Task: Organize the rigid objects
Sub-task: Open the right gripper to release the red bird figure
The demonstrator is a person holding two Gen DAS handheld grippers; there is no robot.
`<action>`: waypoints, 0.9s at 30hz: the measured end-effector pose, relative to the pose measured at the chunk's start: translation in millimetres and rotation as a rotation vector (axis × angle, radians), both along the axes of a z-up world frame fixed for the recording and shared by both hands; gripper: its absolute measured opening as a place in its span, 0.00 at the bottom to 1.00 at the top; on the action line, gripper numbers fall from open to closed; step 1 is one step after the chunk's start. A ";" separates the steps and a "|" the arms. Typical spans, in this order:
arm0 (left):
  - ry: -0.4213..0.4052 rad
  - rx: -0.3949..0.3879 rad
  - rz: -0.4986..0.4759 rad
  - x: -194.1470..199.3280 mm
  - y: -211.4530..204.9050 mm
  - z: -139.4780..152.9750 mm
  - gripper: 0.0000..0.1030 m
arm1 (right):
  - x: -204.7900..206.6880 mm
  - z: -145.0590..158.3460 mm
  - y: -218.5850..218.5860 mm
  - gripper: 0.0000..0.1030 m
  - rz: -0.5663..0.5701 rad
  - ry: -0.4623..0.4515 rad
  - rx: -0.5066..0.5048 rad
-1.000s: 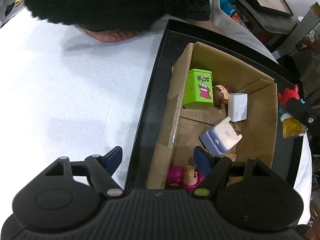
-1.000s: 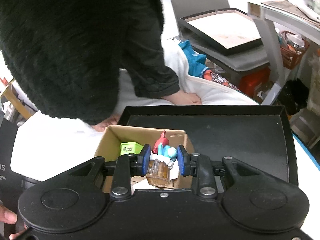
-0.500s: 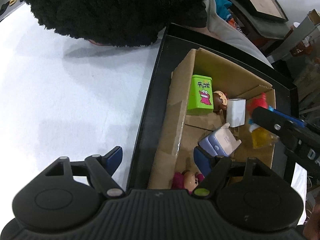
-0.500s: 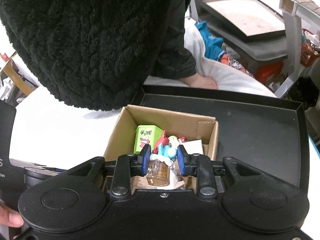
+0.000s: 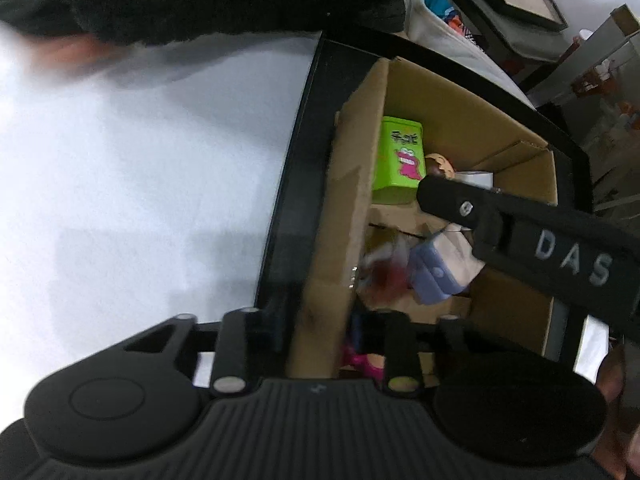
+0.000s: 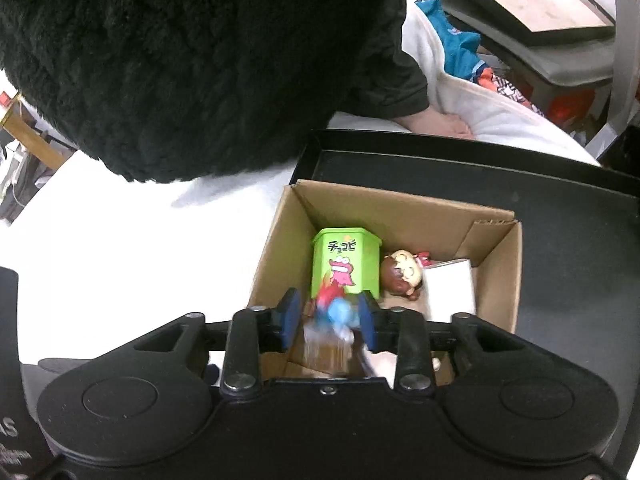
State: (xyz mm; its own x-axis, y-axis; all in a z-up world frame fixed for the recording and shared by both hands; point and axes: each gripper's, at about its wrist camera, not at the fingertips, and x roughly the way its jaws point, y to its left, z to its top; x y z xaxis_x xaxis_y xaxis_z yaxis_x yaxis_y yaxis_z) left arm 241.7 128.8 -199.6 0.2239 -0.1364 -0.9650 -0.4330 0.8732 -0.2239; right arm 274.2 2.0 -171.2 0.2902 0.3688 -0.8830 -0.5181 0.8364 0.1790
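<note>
A cardboard box [image 6: 404, 210] stands in a black tray [image 6: 568, 240]. It holds a green tin [image 6: 346, 264], a brown-haired doll head [image 6: 402, 274], a white block [image 6: 448, 288], a lilac and white toy [image 5: 436, 270] and a pink figure [image 5: 362, 360]. My right gripper [image 6: 330, 322] is over the box with its fingers apart; a blurred red, blue and amber toy [image 6: 330, 328] is between them, falling. In the left wrist view that toy [image 5: 386, 268] is a blur inside the box. My left gripper [image 5: 316, 332] straddles the box's near wall [image 5: 340, 240].
A person in a black fleece [image 6: 180, 60] leans over the white table [image 6: 140, 248], one hand [image 6: 440, 124] resting by the tray's far edge. Shelves, framed boards and clutter [image 6: 540, 20] lie beyond the table.
My right gripper moved over the box, lowered and opened; the toy slipped from its fingers. My left gripper closed in around the box's wall.
</note>
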 end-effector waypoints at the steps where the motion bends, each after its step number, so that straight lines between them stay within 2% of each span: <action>1: -0.005 -0.011 -0.005 1.0 -1.0 0.0 0.19 | -0.5 -0.6 0.3 0.36 0.000 0.001 -0.006; 4: -0.006 0.021 -0.025 2.4 -6.1 0.5 0.17 | -0.9 -4.2 -0.2 0.37 0.000 0.019 -0.021; 7: -0.008 0.026 -0.020 2.1 -6.1 0.0 0.17 | -1.8 -6.6 -2.2 0.42 -0.009 0.016 -0.033; 12: -0.008 0.035 -0.008 1.3 -4.4 2.2 0.17 | -4.9 -5.9 -7.9 0.43 -0.017 0.011 -0.033; 20: -0.009 0.052 0.016 -3.3 -1.5 2.8 0.17 | -7.7 0.0 -25.2 0.48 -0.041 -0.013 -0.002; 25: 0.001 0.053 -0.003 0.6 -2.9 4.5 0.18 | -12.1 5.0 -40.7 0.52 -0.063 -0.033 0.020; 27: 0.010 0.073 -0.002 0.1 -0.8 9.8 0.21 | -15.5 10.7 -46.2 0.55 -0.068 -0.042 0.021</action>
